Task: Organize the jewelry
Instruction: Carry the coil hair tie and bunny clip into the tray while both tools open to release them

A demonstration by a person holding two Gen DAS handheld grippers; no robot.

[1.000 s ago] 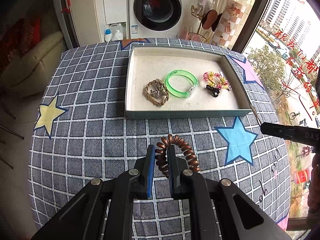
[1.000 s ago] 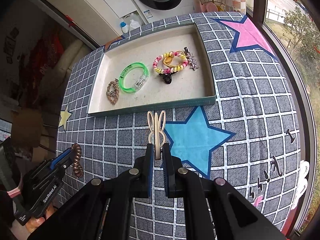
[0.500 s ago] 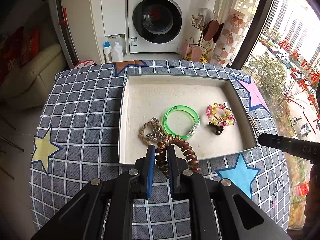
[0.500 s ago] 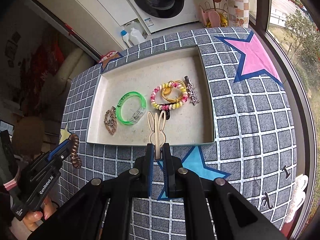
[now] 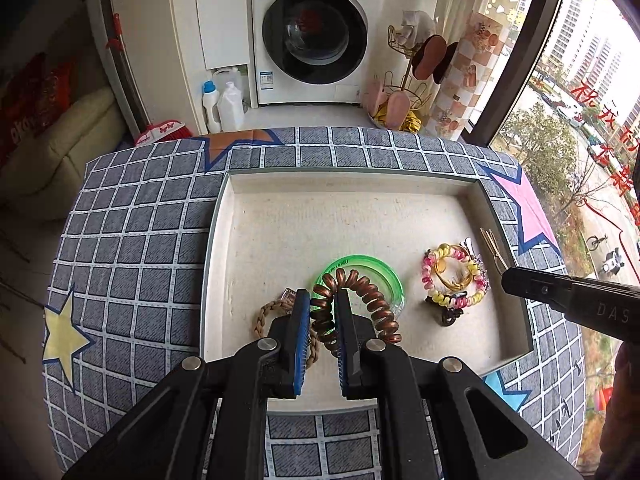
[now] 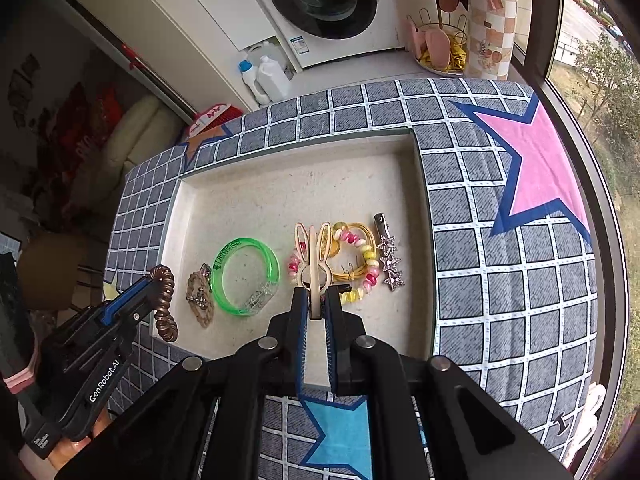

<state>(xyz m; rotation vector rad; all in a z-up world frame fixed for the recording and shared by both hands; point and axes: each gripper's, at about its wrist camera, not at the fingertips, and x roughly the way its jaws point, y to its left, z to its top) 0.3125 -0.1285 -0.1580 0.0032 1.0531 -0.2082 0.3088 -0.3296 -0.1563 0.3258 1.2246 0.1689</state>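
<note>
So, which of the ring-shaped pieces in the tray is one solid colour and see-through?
The green bangle. It is plain, clear green, between the braided bracelet and the pink-and-yellow coil tie.

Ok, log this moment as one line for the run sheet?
left gripper: shut on brown coil hair tie, over tray | right gripper: shut on bunny clip, over tray | neither released
</note>
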